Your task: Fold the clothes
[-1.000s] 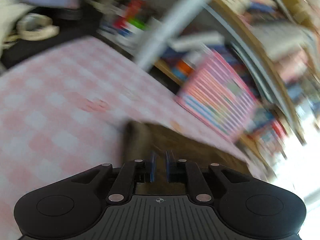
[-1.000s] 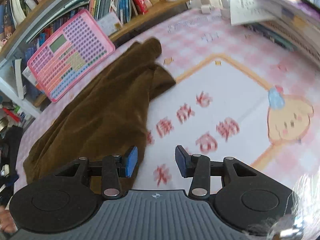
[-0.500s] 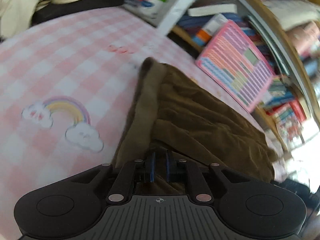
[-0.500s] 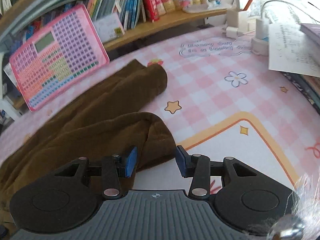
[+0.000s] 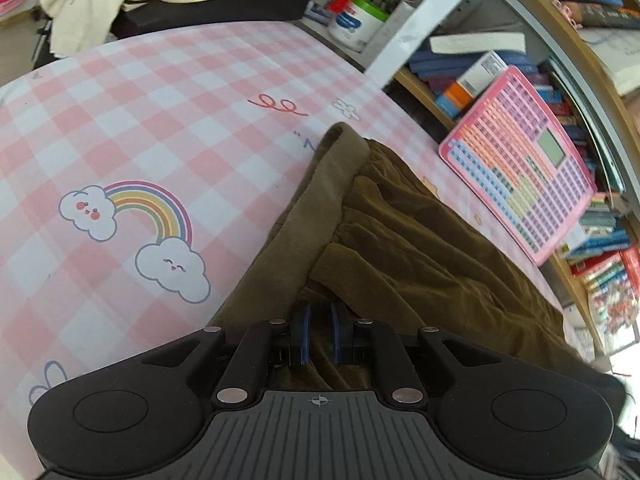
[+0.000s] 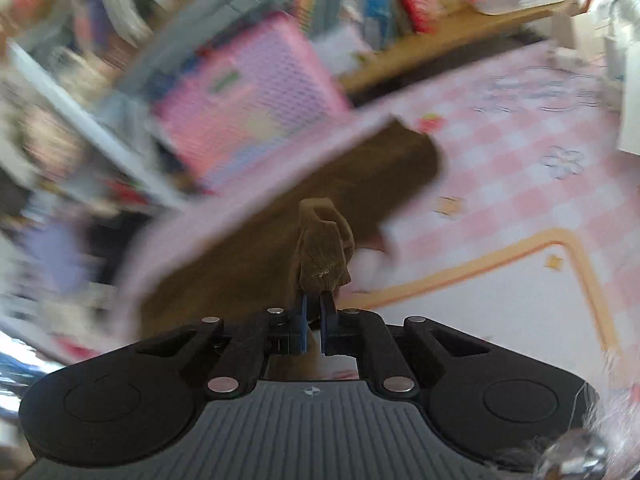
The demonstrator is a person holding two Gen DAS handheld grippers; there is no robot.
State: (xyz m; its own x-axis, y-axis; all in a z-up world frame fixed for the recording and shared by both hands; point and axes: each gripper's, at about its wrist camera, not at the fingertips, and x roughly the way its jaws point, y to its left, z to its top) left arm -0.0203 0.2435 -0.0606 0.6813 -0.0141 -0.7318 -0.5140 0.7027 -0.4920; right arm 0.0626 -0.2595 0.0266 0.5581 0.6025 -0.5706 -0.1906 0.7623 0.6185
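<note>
A pair of brown corduroy trousers point(image 5: 408, 248) lies on the pink checked tablecloth point(image 5: 140, 128), its gathered waistband point(image 5: 320, 200) nearest my left gripper. My left gripper point(image 5: 319, 332) is shut on the waistband's near corner, with cloth between its blue pads. In the blurred right wrist view the trousers point(image 6: 360, 184) stretch back to the left. My right gripper point(image 6: 314, 320) is shut on a bunched leg end point(image 6: 325, 252), which sticks up past the fingertips, lifted off the cloth.
A pink keyboard toy point(image 5: 524, 164) leans on the bookshelf point(image 5: 592, 80) behind the table; it also shows as the pink toy point(image 6: 248, 96) in the right wrist view. A white tub point(image 5: 356, 24) and a black box point(image 5: 208, 4) stand at the far edge. Papers point(image 6: 628, 92) lie right.
My right gripper closed on the trouser leg end and lifted it, swinging left. My left gripper tilted down and shifted along the waistband, still gripping it.
</note>
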